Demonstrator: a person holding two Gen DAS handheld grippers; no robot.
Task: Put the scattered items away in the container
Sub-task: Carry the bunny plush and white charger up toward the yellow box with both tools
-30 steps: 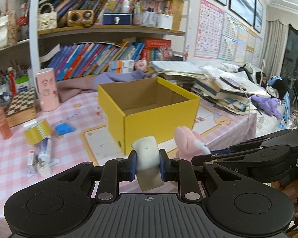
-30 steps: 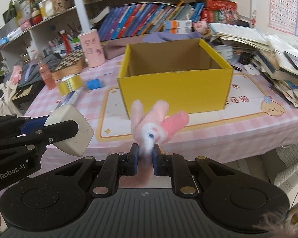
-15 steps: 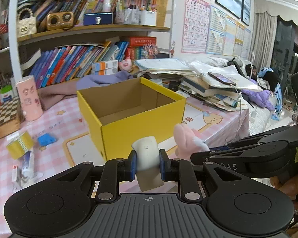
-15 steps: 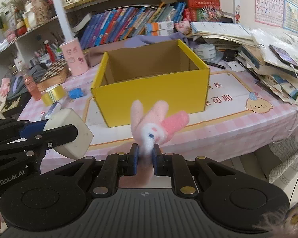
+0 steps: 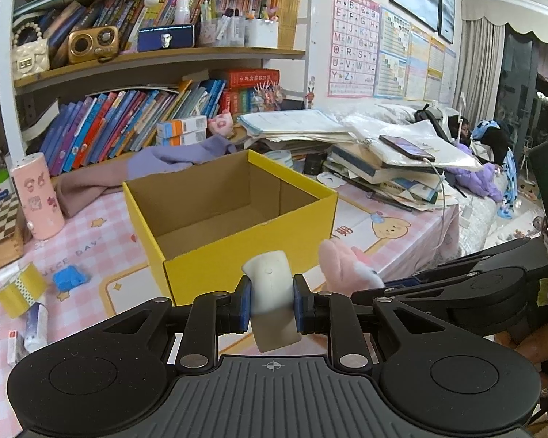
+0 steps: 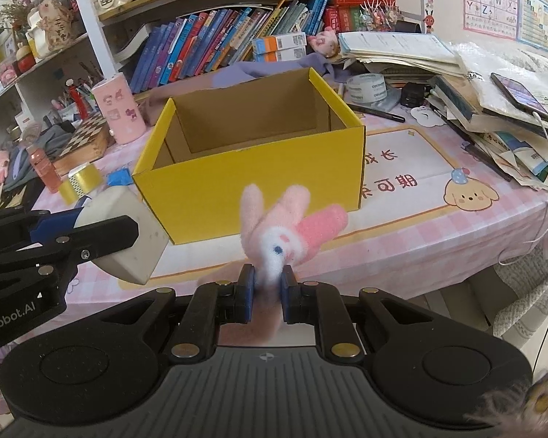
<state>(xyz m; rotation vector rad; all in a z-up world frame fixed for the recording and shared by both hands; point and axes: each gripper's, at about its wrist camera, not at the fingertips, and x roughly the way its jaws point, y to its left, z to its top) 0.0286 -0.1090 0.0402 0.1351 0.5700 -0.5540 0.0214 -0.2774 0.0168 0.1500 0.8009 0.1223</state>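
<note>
An open yellow cardboard box (image 5: 244,255) (image 6: 237,189) stands empty on the pink checked table. My left gripper (image 5: 272,304) is shut on a white block (image 5: 270,288), held in front of the box's near wall; the block also shows in the right wrist view (image 6: 128,233). My right gripper (image 6: 267,286) is shut on a pink plush bunny (image 6: 285,226), held just right of the left gripper; the bunny also shows in the left wrist view (image 5: 341,268). Both are near the table's front edge.
Left of the box lie a yellow tape roll (image 5: 18,290) (image 6: 78,182), a blue eraser (image 5: 69,279), a tube (image 5: 35,323) and a pink cylinder (image 5: 36,197). A chessboard box (image 6: 86,144) sits far left. Stacked books and a phone (image 5: 405,146) crowd the right.
Both grippers have moved nearer the box with their loads still held; the box now looks larger and more central. The grips have not changed.
</note>
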